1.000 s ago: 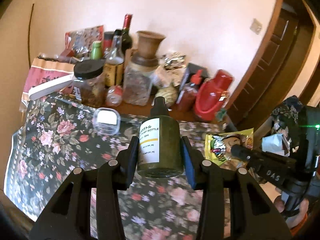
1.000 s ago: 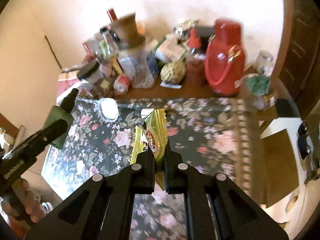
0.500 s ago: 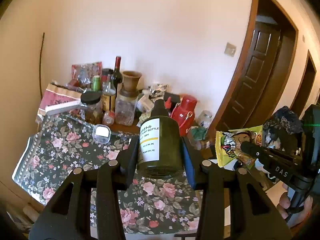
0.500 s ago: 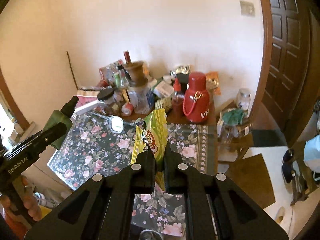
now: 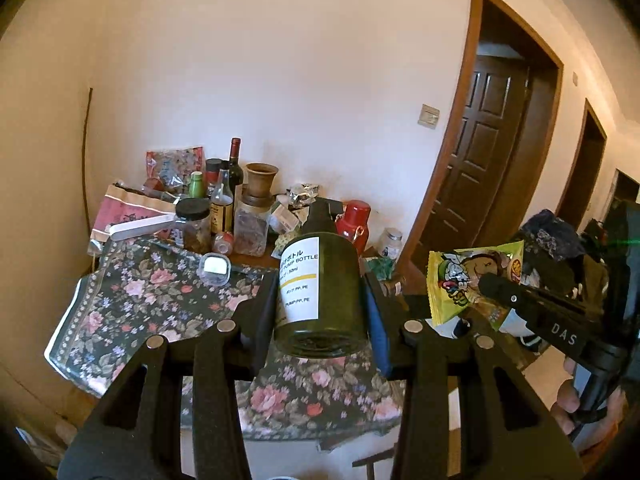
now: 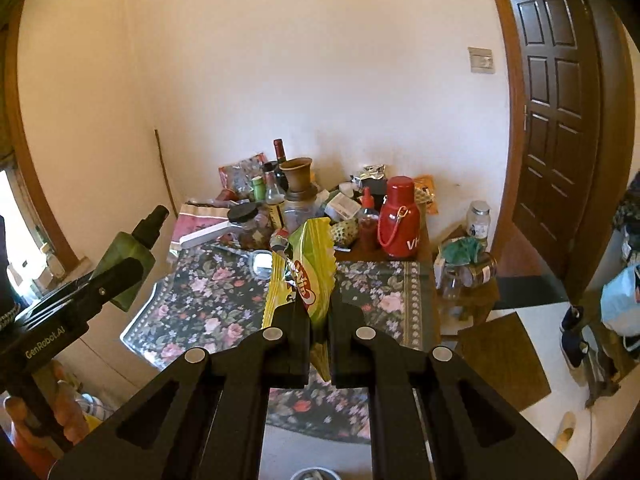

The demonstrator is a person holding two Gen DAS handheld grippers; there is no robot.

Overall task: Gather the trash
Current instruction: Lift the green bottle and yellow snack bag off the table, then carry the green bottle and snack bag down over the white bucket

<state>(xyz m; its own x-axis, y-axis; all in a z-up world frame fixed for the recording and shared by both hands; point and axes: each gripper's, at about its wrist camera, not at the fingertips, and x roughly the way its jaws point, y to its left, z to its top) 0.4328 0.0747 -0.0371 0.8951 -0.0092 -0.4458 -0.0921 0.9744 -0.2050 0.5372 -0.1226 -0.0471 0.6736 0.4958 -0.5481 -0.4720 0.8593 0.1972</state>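
Note:
My left gripper [image 5: 320, 304] is shut on a dark green pump bottle [image 5: 320, 292] with a white label, held up in front of the table; it also shows in the right wrist view [image 6: 128, 256]. My right gripper [image 6: 318, 312] is shut on a yellow-green snack wrapper [image 6: 308, 272], held upright above the table's near edge. The wrapper also shows at the right of the left wrist view [image 5: 468, 280]. Both grippers are well back from the table.
A table with a dark floral cloth [image 5: 152, 304] stands against the wall. Bottles, jars, a clay pot and a red thermos [image 6: 400, 220] crowd its back. A small clear lidded container [image 5: 215, 268] sits on the cloth. Brown doors [image 6: 560, 132] are at right.
Both grippers have pulled back and up from the table with their loads. The table now looks smaller and farther, and more wall and doorway show.

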